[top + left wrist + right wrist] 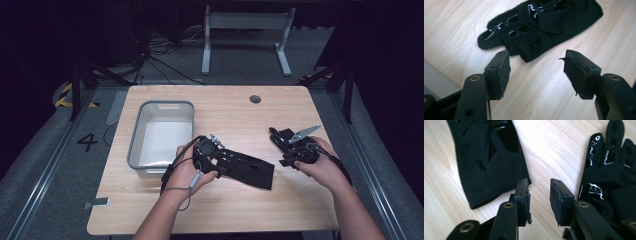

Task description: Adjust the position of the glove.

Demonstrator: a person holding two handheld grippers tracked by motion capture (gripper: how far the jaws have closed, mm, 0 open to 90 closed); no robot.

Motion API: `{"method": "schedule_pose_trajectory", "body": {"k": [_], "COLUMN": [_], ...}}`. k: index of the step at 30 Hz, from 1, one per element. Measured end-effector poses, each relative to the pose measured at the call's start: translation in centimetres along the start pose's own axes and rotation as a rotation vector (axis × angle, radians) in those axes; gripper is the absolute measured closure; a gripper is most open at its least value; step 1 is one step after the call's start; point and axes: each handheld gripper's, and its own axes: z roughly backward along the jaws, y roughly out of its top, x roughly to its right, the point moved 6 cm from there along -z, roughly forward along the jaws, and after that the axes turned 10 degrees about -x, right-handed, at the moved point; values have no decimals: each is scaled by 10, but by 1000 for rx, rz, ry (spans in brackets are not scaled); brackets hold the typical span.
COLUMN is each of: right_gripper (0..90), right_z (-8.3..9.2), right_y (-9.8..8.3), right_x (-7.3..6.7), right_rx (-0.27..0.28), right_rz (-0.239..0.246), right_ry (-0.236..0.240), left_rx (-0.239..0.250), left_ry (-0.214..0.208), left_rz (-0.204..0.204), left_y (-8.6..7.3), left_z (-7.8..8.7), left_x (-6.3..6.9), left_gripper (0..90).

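Observation:
A black glove (250,170) lies flat in the middle of the wooden table (225,210). In the left gripper view the same glove (544,27) has its fingers pointing toward my left gripper (536,72), which is open just short of them with nothing between its pads. From above, the left gripper (219,157) sits at the glove's left end. A second black glove (278,136) lies to the right, partly under my right gripper (286,154). In the right gripper view, that gripper (539,200) stands open over bare wood, between the first glove's cuff (486,162) and the second glove (609,170).
A grey plastic bin (165,104) stands on the table's left part, close behind the left hand. A small round hole (255,99) marks the table's far edge. Bare wood stretches along the near edge. Beyond the table stand a white frame's legs and loose cables on the floor.

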Motion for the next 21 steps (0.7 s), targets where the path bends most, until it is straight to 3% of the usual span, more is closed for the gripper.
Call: {"method": "schedule_pose_trajectory", "body": {"k": [3,10,14,18,21], "right_gripper": [672,656,652,652,640], "right_z": [1,1,1,-1,-4], "right_y": [-1,1,3,3,3], "right_x": [-1,-2,-6,-7,-8], "right_rx": [1,23,58,64,66], "right_rz": [6,-13,-58,-76,-86], "right_ry": [-2,26,77,83,85], "left_rx": [-5,47,90,86,67], "left_ry": [-1,-88,-192,-160,-155], "left_rz": [-2,4,65,92,140], "left_y": [0,1,1,3,5], "left_z": [-1,4,2,-4,-12], "left_x": [0,1,5,3,2], "left_gripper": [424,553,635,617,561]}}
